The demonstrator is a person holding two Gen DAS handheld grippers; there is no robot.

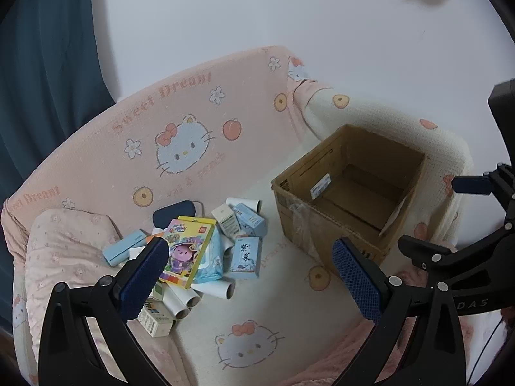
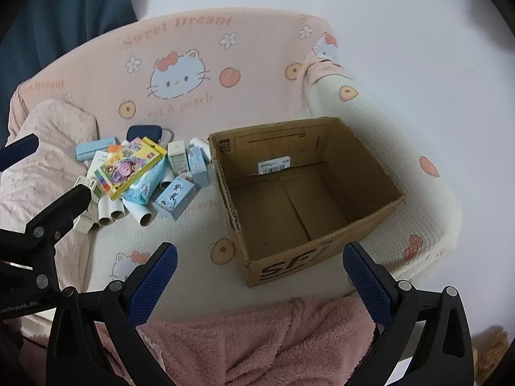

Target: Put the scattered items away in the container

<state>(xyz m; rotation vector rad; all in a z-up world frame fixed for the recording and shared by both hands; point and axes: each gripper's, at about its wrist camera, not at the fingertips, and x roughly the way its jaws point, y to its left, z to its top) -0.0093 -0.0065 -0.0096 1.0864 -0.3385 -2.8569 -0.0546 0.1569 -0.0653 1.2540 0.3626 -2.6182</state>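
An open, empty cardboard box [image 1: 351, 193] [image 2: 309, 193] stands on a sofa seat. Left of it lies a pile of items: a yellow toy box [image 1: 188, 251] [image 2: 132, 169], a blue tea box [image 1: 246, 257] [image 2: 175, 197], small white and blue cartons [image 1: 239, 222] [image 2: 188, 160], white paper rolls [image 1: 215, 288] [image 2: 138, 214], a blue wipes pack [image 2: 146, 183], a dark blue case [image 1: 173, 212] [image 2: 145, 132]. My left gripper [image 1: 251, 273] is open and empty, above the seat near the pile. My right gripper [image 2: 260, 280] is open and empty, in front of the box.
The sofa has a pink Hello Kitty cover [image 1: 180, 122] [image 2: 180, 70]. A pink pillow [image 1: 67, 251] [image 2: 42, 160] lies left of the pile. A fluffy pink blanket [image 2: 264, 337] lies at the seat's front edge. The sofa arm [image 2: 428, 173] rises right of the box.
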